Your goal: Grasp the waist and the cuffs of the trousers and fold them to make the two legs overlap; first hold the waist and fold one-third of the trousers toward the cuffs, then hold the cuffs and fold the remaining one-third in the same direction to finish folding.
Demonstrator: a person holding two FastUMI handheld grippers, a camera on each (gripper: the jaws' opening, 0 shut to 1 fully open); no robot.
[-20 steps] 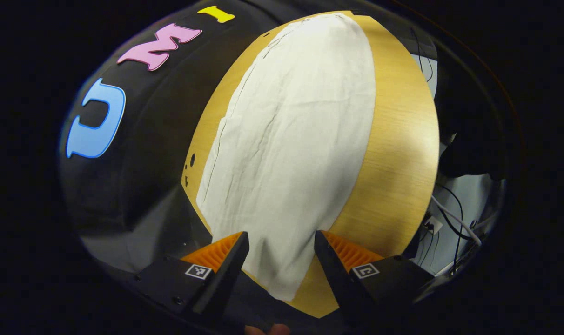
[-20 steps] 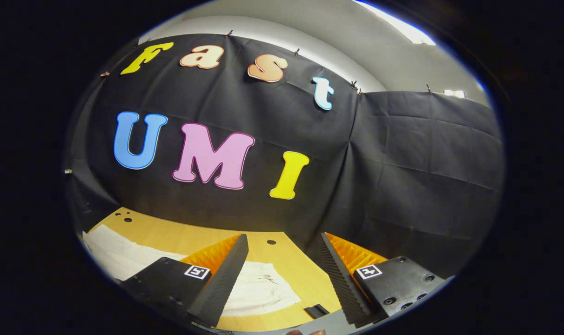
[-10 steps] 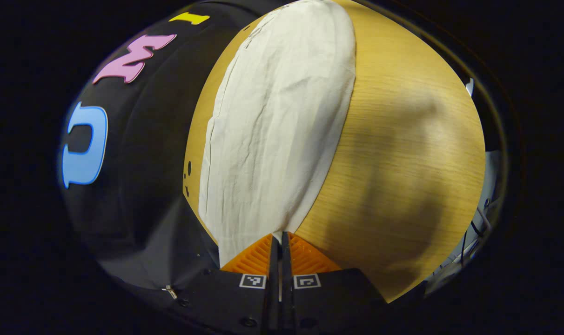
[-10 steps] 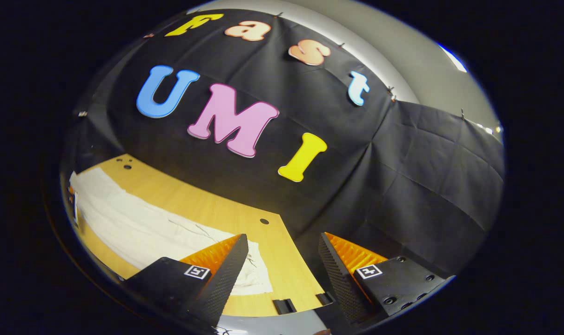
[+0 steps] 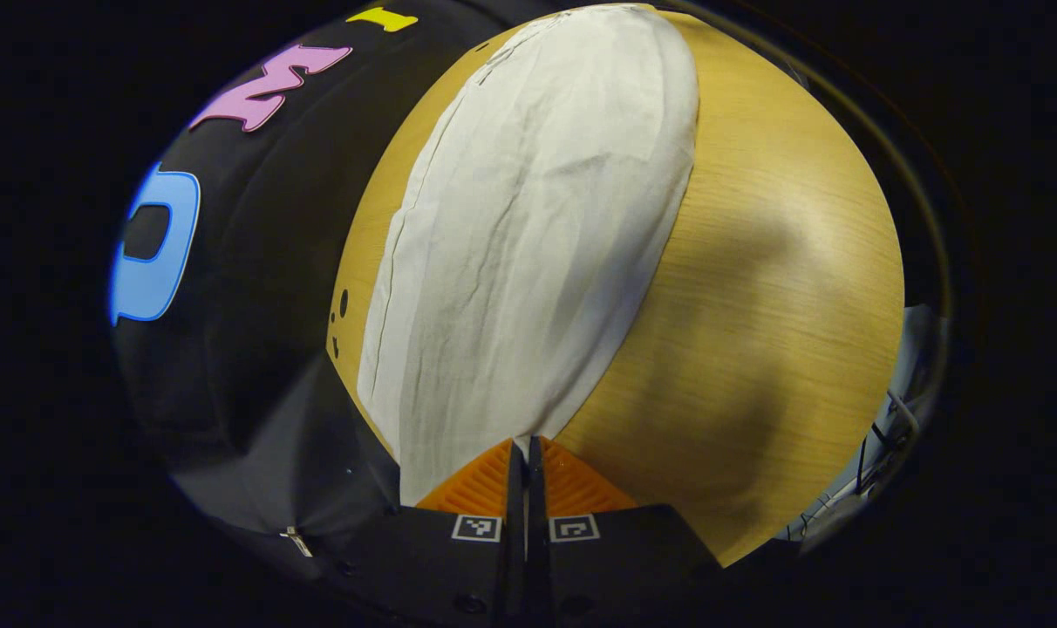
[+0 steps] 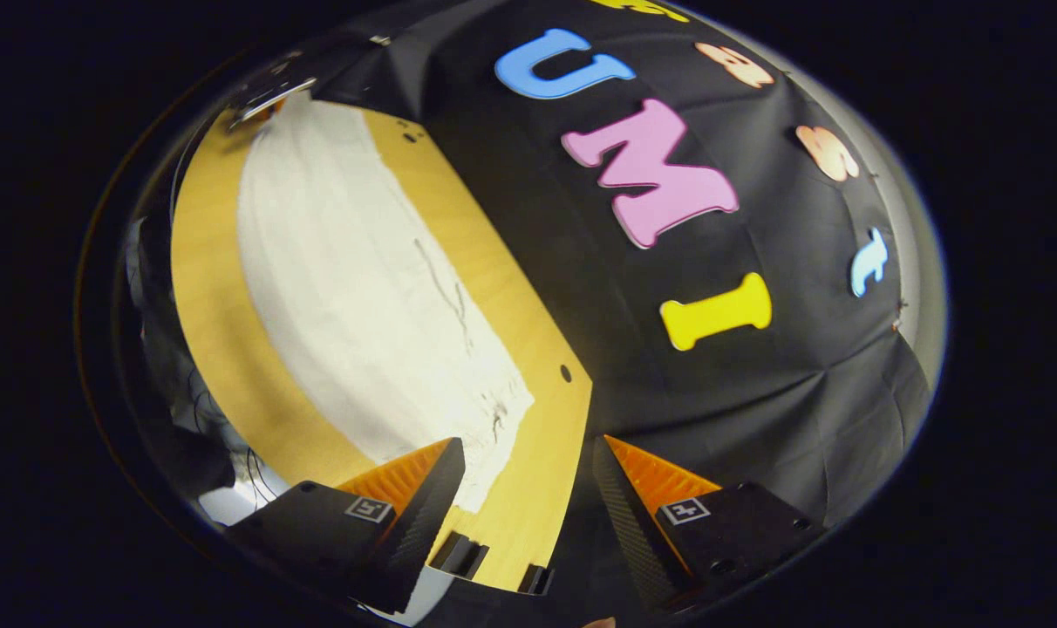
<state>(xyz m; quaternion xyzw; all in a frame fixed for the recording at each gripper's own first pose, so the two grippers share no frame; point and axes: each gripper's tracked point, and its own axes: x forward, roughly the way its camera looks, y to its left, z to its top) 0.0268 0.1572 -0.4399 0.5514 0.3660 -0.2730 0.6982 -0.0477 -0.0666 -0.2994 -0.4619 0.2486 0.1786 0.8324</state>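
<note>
One pair of white trousers lies flat and lengthwise on the wooden counter, near the edge that runs along the booth wall; the two legs appear to lie one on the other already, though the layers cannot be told apart. Left hand-held gripper: jaws drawn together on the near end of the cloth, the fabric running up out of the pinch between them. Whether that end is the waist or the cuffs cannot be told. Right hand-held gripper: jaws wide apart, nothing between them, poised above the near corner of the counter with the end of the trousers just beside its left finger. Judgement: the step in hand is the taking-up of both ends; one end is secured, the other not yet. Next move calls for the right hand-held gripper to come down over the hem corner and close on it, catching all layers, before any lift, since a single-layer pinch would let the legs slide apart. Count: trousers, one; hand-held grippers, two; counter, one.
</note>
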